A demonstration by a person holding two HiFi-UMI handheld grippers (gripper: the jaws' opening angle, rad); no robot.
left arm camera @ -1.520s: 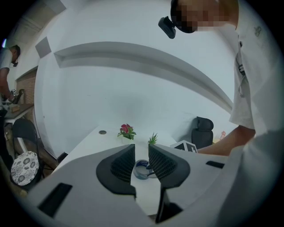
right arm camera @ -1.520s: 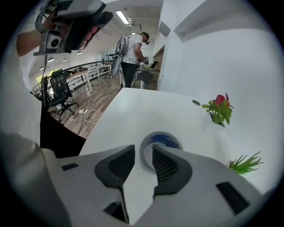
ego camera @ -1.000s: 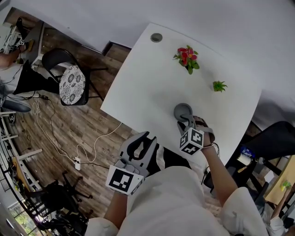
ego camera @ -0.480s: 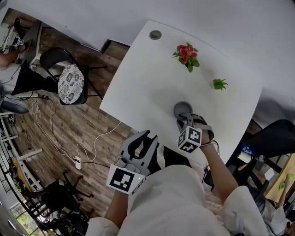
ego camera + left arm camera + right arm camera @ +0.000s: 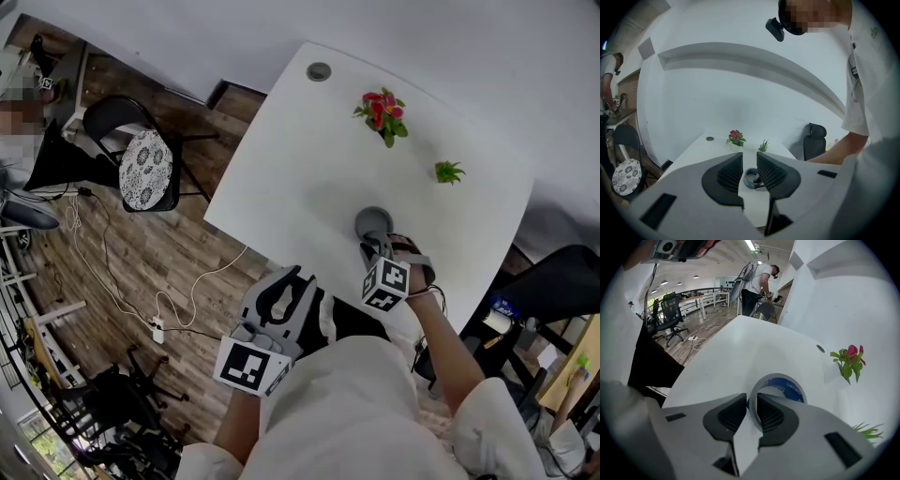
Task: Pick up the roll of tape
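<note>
Roll of tape (image 5: 373, 223): grey outside, blue printed core; lies on the white table (image 5: 300, 159) near its front edge, just ahead of the person.

Right gripper (image 5: 375, 246): pitched steeply down onto the near side of the roll. One jaw sits inside the ring, the other outside, with the roll's wall between them. Jaws closing; in the right gripper view a thin sliver shows between the outer pad and the wall, so there is no firm grasp. Marker cube (image 5: 389, 284) sits just behind the jaws.

Left gripper (image 5: 302, 279): held off the table's front edge, close to the person's body, and well apart from the roll. Jaws released, parted a little, nothing between them; the left gripper view shows the roll farther off through the gap.

Flowering plant (image 5: 381, 114): red blooms, green leaves; at the far side of the table.

Small green plant (image 5: 448, 173): to the right of the flowering plant, apart from it.

Round grommet (image 5: 319, 72): grey; at the far left corner of the table.

Chair (image 5: 145, 171): black frame, patterned round cushion; on the wood floor left of the table.

White cable (image 5: 187, 300): trails across the floor.
</note>
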